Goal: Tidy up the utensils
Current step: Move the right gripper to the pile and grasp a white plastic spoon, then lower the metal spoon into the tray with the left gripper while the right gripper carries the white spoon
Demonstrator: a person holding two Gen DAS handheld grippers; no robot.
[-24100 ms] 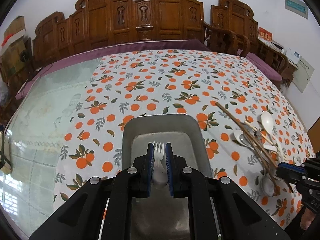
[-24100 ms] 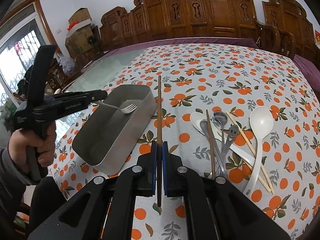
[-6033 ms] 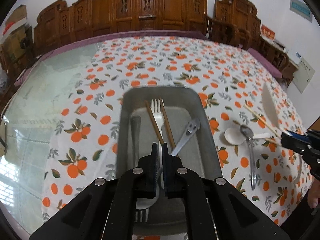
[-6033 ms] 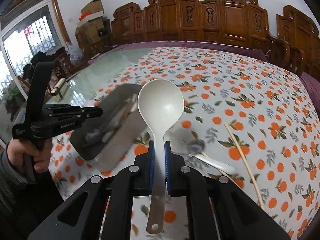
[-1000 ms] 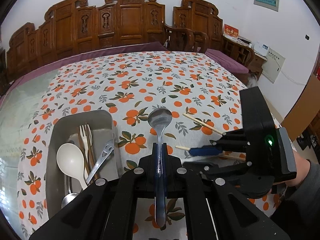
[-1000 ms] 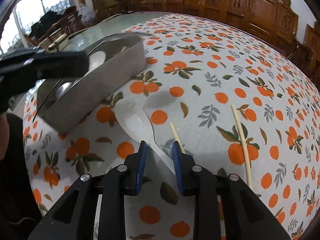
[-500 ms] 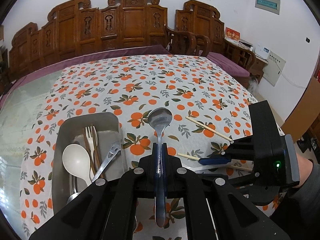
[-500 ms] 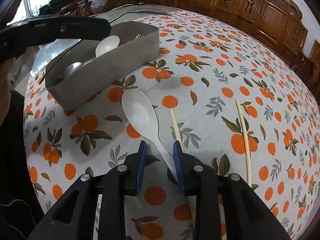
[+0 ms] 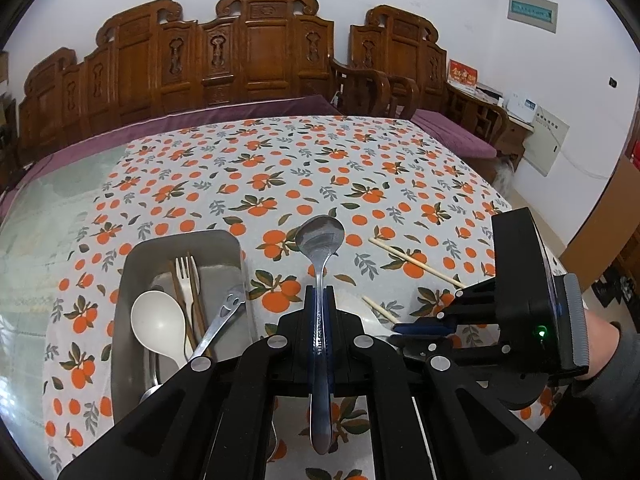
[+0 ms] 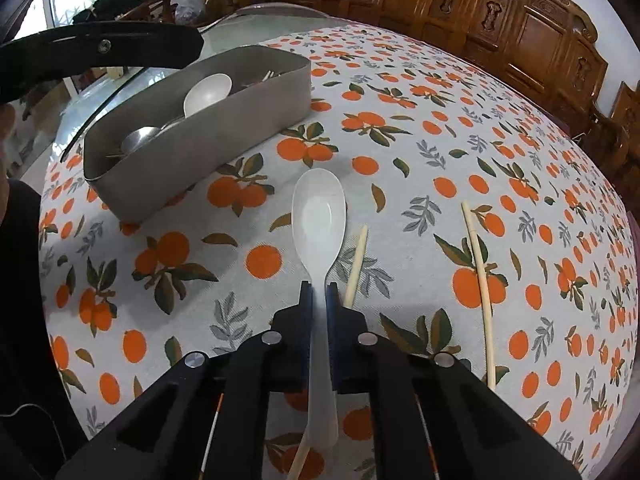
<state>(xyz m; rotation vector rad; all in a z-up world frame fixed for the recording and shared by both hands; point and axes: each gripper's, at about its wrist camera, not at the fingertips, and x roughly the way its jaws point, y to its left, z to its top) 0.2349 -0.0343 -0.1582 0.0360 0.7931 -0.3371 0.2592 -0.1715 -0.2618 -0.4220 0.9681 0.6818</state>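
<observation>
My left gripper [image 9: 319, 294] is shut on the handle of a metal spoon [image 9: 320, 236], whose bowl sticks up over the cloth to the right of the metal tray [image 9: 120, 312]. The tray holds a white ladle [image 9: 158, 320], a fork, brown chopsticks and a smiley-handled utensil. My right gripper [image 10: 319, 292] is shut on the handle of a white plastic spoon [image 10: 319, 208], its bowl low over the tablecloth. The tray [image 10: 224, 128] lies to its upper left. In the left wrist view the right gripper [image 9: 424, 326] sits at the right, low over the table.
Two pale chopsticks [image 10: 478, 276] [image 10: 356, 264] lie on the orange-print tablecloth to the right of the white spoon. One of them [image 9: 416, 262] also shows in the left wrist view. Carved wooden chairs [image 9: 256, 60] line the far side. A person's sleeve [image 9: 604, 392] is at the right.
The right gripper's jaws have closed onto the white spoon's handle, and the spoon now lines up straight between them. The left gripper has held still with the metal spoon.
</observation>
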